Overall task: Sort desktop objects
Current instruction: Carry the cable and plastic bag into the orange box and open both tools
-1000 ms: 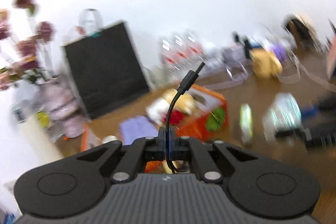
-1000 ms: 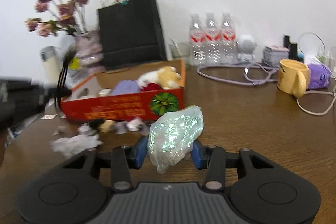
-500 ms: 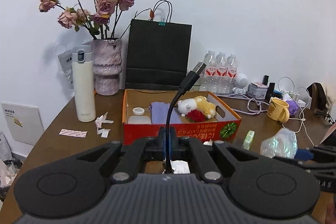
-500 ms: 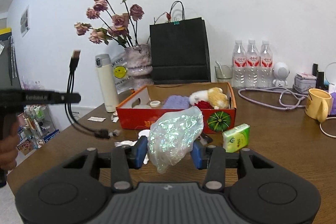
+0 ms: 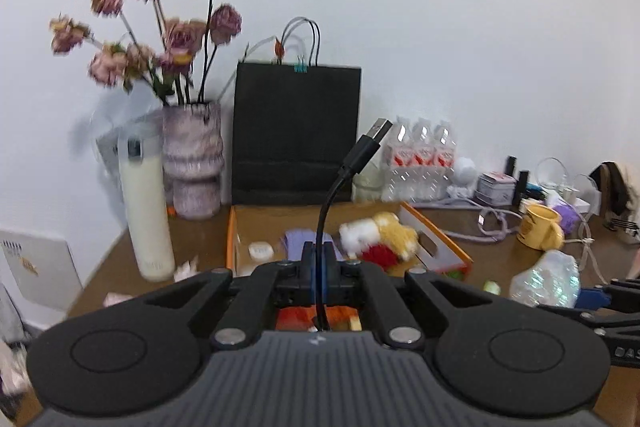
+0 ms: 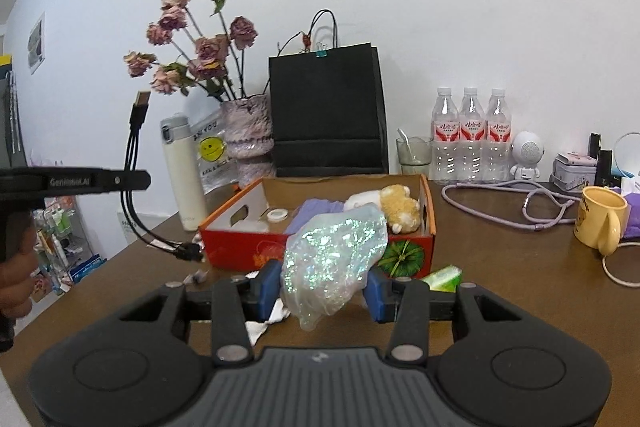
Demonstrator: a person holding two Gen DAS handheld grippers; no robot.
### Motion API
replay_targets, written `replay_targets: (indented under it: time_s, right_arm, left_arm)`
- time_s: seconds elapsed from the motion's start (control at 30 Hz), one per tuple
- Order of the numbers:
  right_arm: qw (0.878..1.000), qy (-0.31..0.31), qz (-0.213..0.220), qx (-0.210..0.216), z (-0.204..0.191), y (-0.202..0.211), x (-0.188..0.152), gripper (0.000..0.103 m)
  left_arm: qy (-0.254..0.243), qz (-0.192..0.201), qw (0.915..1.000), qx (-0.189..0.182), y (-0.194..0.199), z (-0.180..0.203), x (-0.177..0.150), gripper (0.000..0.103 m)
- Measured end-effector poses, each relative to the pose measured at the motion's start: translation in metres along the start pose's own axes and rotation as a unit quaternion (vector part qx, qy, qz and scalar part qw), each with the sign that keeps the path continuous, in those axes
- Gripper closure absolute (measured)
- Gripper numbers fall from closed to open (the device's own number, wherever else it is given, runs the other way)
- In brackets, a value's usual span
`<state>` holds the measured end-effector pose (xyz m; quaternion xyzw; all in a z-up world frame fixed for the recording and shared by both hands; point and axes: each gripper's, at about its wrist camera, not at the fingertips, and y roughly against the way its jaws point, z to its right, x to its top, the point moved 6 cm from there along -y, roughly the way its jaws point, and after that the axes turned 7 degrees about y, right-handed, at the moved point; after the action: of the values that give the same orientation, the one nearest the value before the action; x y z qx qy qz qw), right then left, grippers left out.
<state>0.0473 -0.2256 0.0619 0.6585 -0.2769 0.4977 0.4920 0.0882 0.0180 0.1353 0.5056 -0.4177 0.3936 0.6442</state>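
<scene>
Between the left gripper's (image 5: 319,269) pressed-together fingers, the black USB cable (image 5: 352,167) now rides higher above the desk (image 6: 500,267). Right gripper (image 6: 325,285) fingers pinch the iridescent crinkled plastic bag (image 6: 336,247), also lifted; both look ready for the orange cardboard box (image 6: 428,211) just beyond.

Cable (image 5: 352,163): black, several strands ending in a USB plug that points up, clamped in the closed left gripper (image 5: 319,259), held in the air off the desk's left edge; small connectors dangle below. Bag (image 6: 334,255): crumpled, iridescent clear film, pinched between the right gripper's (image 6: 326,291) blue pads above the desk (image 6: 500,267). Box (image 6: 320,251): open, orange-red, mid-desk, holding a plush toy (image 6: 396,207), purple cloth (image 6: 316,211), small white lid (image 6: 277,214). Green packet (image 6: 442,277): on the desk by the box's right front corner.
</scene>
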Motion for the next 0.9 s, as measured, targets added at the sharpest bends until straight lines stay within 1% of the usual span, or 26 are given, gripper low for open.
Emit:
replay_targets:
  time_s: [0.13,0.2,0.23,0.3,0.33,0.37,0.43,0.53,0.6,0.63,0.7,0.73,0.77,0.8,0.9]
  right_arm:
    - [1.000,-0.012,0.004,0.003,0.018,-0.025,0.020,0.061]
    - [1.000,-0.023,0.002,0.005,0.028,-0.042,0.030,0.061]
    - [1.000,-0.029,-0.001,0.007,0.033,-0.050,0.035,0.061]
    - [0.999,-0.036,-0.006,0.008,0.040,-0.066,0.043,0.061]
    - [0.999,-0.035,-0.008,0.008,0.042,-0.075,0.048,0.061]
    - [0.999,-0.032,-0.011,0.006,0.044,-0.083,0.052,0.061]
    - [1.000,-0.027,-0.012,0.005,0.051,-0.098,0.062,0.061]
    - [0.999,-0.041,-0.025,0.014,0.064,-0.120,0.073,0.061]
    - [0.997,-0.049,-0.046,0.022,0.072,-0.142,0.079,0.061]
    - [0.997,-0.052,-0.059,0.022,0.076,-0.154,0.080,0.061]
    - [0.994,-0.058,-0.092,0.026,0.081,-0.181,0.079,0.061]
    - [0.991,-0.069,-0.111,0.034,0.084,-0.195,0.078,0.061]
    - [0.988,-0.080,-0.128,0.042,0.086,-0.207,0.075,0.061]
    - [0.984,-0.084,-0.150,0.046,0.087,-0.218,0.071,0.061]
    - [0.973,-0.073,-0.216,0.044,0.085,-0.250,0.057,0.060]
  left_arm:
    - [-0.026,0.014,0.9994,0.016,-0.037,0.002,0.025,0.100]
    - [-0.062,0.027,0.9969,0.041,-0.060,0.006,0.036,0.100]
    - [-0.087,0.033,0.9941,0.056,-0.073,0.008,0.039,0.100]
    - [-0.151,0.046,0.9835,0.089,-0.107,0.013,0.042,0.100]
    - [-0.172,0.045,0.9791,0.099,-0.123,0.013,0.040,0.100]
    - [-0.185,0.031,0.9769,0.103,-0.145,0.014,0.035,0.100]
    - [-0.199,0.007,0.9748,0.100,-0.178,0.014,0.025,0.100]
    - [-0.245,-0.013,0.9642,0.102,-0.221,0.017,0.008,0.100]
    - [-0.260,-0.037,0.9593,0.105,-0.245,0.017,-0.004,0.100]
    - [-0.267,-0.050,0.9565,0.107,-0.255,0.016,-0.009,0.100]
    - [-0.294,-0.079,0.9458,0.114,-0.277,0.014,-0.020,0.100]
    - [-0.303,-0.091,0.9420,0.112,-0.283,0.012,-0.024,0.100]
    - [-0.309,-0.113,0.9379,0.110,-0.291,0.011,-0.028,0.100]
    - [-0.313,-0.130,0.9351,0.104,-0.295,0.010,-0.031,0.100]
    - [-0.306,-0.162,0.9329,0.099,-0.305,0.006,-0.032,0.098]
